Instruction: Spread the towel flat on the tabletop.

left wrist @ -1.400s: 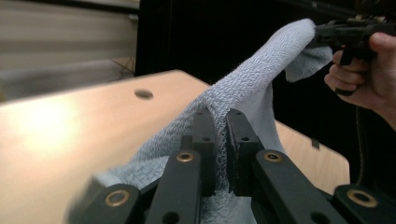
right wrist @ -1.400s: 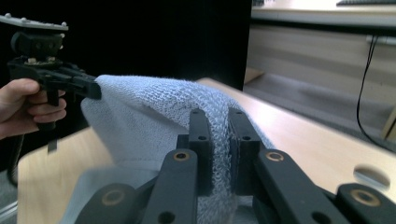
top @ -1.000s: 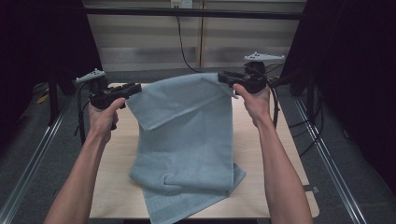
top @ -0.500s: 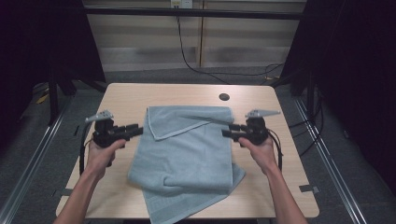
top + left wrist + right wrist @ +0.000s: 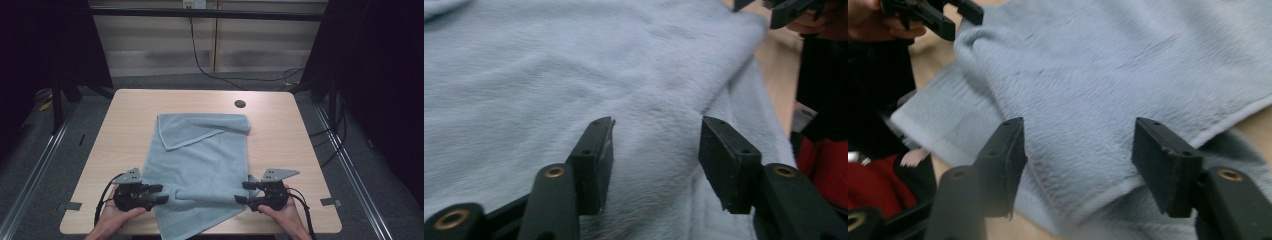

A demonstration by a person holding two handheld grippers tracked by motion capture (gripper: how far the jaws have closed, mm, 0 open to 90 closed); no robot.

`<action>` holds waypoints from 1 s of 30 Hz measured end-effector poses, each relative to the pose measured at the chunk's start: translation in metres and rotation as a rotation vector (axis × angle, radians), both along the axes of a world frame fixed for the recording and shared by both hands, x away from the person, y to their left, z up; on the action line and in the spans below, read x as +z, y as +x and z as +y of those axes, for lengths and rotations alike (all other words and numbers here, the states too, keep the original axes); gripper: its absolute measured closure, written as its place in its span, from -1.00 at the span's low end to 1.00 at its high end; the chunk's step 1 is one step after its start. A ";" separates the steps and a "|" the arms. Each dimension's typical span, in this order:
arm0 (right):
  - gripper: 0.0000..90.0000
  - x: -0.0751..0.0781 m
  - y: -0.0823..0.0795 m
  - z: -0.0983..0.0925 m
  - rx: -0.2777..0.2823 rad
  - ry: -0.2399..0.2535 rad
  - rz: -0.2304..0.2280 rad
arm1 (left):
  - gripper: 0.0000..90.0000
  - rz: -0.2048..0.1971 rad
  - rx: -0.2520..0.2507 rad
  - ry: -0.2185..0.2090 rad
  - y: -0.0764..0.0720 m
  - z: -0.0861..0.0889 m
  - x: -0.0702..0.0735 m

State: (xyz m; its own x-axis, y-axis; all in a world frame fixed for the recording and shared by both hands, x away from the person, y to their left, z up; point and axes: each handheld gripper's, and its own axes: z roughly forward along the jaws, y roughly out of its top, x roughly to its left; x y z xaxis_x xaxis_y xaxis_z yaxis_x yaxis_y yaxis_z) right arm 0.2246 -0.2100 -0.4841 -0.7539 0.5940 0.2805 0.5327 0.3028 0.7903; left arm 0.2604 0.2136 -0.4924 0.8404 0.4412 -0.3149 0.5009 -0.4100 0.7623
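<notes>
A light blue-grey towel (image 5: 200, 160) lies lengthwise on the wooden table (image 5: 125, 130), doubled over, with a ridge across its near end and a turned-back flap at the far end. My left gripper (image 5: 156, 194) rests at the towel's near left edge and my right gripper (image 5: 242, 192) at its near right edge. Both pairs of jaws have just been opening. In the left gripper view my left gripper (image 5: 656, 150) stands open over the towel (image 5: 574, 75), its pads off the cloth. In the right gripper view my right gripper (image 5: 1078, 155) is likewise open above the towel's hem (image 5: 1108, 80).
A round cable hole (image 5: 240, 104) sits in the table's far right part. Tape marks (image 5: 73, 205) lie near the front corners. Metal rails (image 5: 35, 170) run along both sides of the table, and a cable (image 5: 200, 60) hangs at the back wall.
Both hands came down and toward the near edge, carrying the towel's raised edge over onto the table. The jaws then opened and let go of the cloth.
</notes>
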 end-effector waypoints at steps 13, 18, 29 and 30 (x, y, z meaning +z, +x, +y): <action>0.87 -0.001 0.022 0.000 -0.010 -0.037 -0.019 | 0.84 -0.092 0.019 0.050 0.012 0.001 -0.001; 0.88 0.041 0.049 -0.002 -0.037 0.057 -0.097 | 0.86 -0.067 0.072 -0.086 0.028 0.012 0.011; 0.58 0.019 0.131 0.020 -0.170 -0.052 -0.020 | 0.62 -0.031 0.183 -0.016 0.051 0.018 -0.003; 0.51 0.013 0.132 0.018 -0.182 -0.053 -0.002 | 0.55 -0.027 0.196 0.005 0.051 0.018 -0.005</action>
State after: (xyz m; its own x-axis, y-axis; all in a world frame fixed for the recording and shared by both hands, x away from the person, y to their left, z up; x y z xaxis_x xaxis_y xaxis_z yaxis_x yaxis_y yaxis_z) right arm 0.3562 -0.1921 -0.4713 -0.6332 0.7346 0.2436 0.5806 0.2429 0.7771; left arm 0.3118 0.2313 -0.4975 0.7463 0.5986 -0.2912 0.5512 -0.3105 0.7745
